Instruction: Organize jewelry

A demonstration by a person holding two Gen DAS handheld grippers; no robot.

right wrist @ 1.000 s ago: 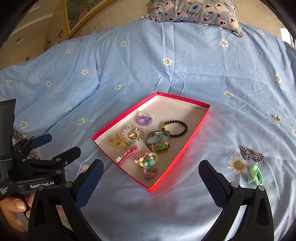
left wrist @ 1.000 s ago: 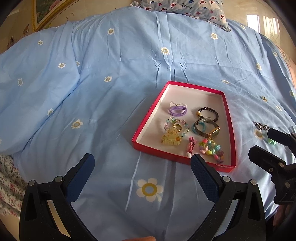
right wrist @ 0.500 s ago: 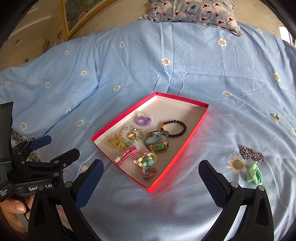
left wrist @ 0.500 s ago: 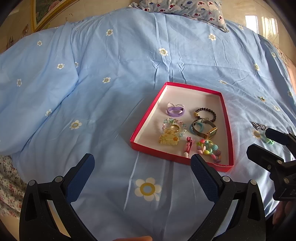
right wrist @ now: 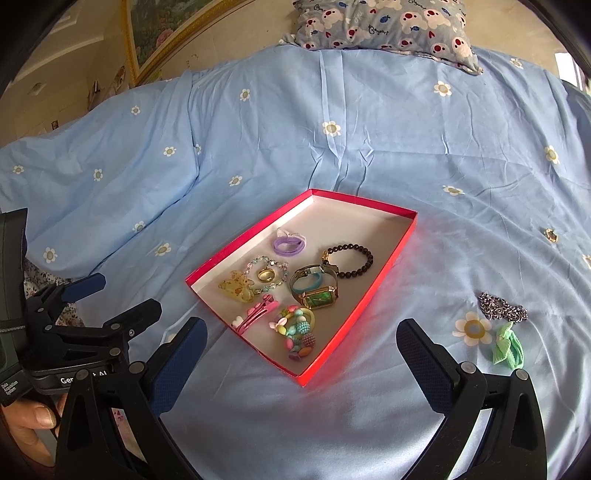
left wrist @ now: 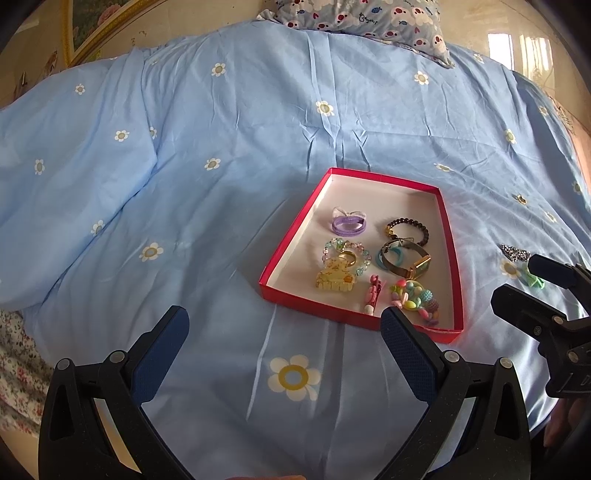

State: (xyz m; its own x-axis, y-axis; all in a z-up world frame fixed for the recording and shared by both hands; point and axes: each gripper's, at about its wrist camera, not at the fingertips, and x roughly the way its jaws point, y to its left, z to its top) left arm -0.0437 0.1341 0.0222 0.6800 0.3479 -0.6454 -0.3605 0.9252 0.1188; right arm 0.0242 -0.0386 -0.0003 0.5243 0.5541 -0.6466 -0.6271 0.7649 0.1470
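Slightly farther off, the tray [right wrist: 373,301] is mostly filled; chain [right wrist: 501,306], green tie [right wrist: 509,350], perhaps a ring [right wrist: 550,234] remain on the bed [right wrist: 369,147]; both grippers [left wrist: 282,334] [right wrist: 301,341] are held apart, empty.

You see a light-blue quilt [right wrist: 369,155] printed with small white daisies, creased along its middle and covering the whole bed. At its far edge lies a grey pillow [right wrist: 384,26] patterned with cartoon bears and hearts. Beyond the far left corner, a gilt-framed picture [right wrist: 162,44] leans against the beige wall [left wrist: 37,44]. At the near left edge, you find floral fabric [left wrist: 14,369].
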